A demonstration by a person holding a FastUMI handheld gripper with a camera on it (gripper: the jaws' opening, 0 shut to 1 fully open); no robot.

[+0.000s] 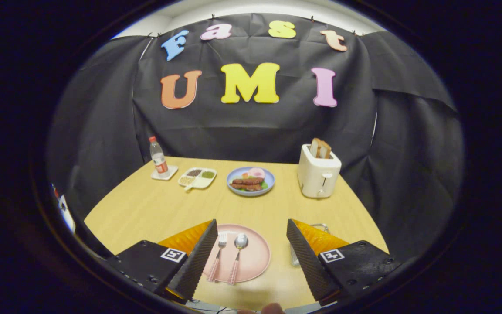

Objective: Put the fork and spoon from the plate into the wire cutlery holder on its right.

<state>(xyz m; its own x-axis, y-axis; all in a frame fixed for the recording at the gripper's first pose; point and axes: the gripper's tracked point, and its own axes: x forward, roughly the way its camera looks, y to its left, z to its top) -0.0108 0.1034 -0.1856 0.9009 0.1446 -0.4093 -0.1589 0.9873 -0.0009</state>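
Black cloth hung behind a pale wooden bench, and everything I had to deal with sat on that bench. My claw stood wide apart and gripped nothing, its two dark ribbed fingers angled out on either side above the near part of the bench. Between them lay a pink plate, its left rim tucked behind my left finger. On the plate the fork and the spoon rested side by side, close together, both with pink handles pointing back toward me and their metal heads pointing away. The fork lay just beside my left finger, the spoon on its right. The wire cutlery holder sat to the right of the plate, mostly hidden behind my right finger, so I could make out little more than a bit of its wire rim. Farther off, well beyond the fingers, stood a white toaster with slices of bread sticking up out of it, a blue plate of food, a white divided dish with small portions, and a water bottle on a small white square.
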